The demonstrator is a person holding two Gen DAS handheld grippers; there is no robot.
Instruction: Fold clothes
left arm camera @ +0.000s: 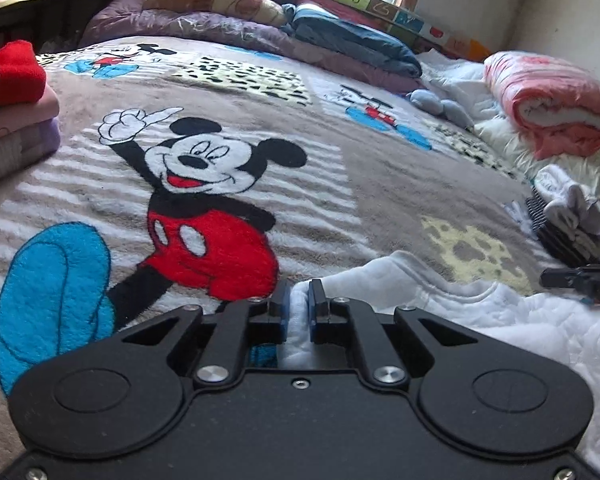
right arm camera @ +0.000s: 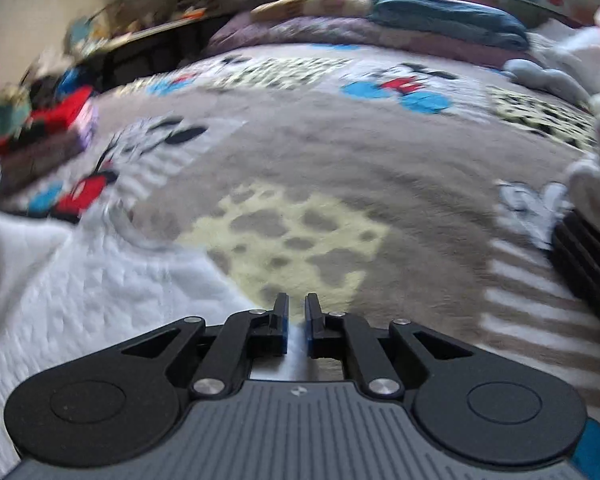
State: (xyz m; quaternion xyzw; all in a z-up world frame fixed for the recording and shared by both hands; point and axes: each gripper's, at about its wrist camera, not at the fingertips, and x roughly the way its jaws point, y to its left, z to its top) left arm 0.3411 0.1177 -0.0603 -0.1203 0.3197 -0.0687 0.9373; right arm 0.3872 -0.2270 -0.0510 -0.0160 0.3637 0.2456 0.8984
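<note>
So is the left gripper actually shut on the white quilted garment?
Yes. The left gripper is shut on the white quilted garment; a fold of it is pinched between the blue pads.

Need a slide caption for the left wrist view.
Left claw pinches white quilted garment on cartoon-mouse blanket.

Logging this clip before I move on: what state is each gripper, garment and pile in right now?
Left gripper: shut on white garment's edge.
Right gripper: nearly shut, white fabric seems pinched between; view blurred.
White garment: spread on the blanket, not yet folded.
Stack of clothes: folded, piled at the left edge, red piece on top.
Pink quilt: rolled up at the right.
Blanket: spread flat over the bed.
</note>
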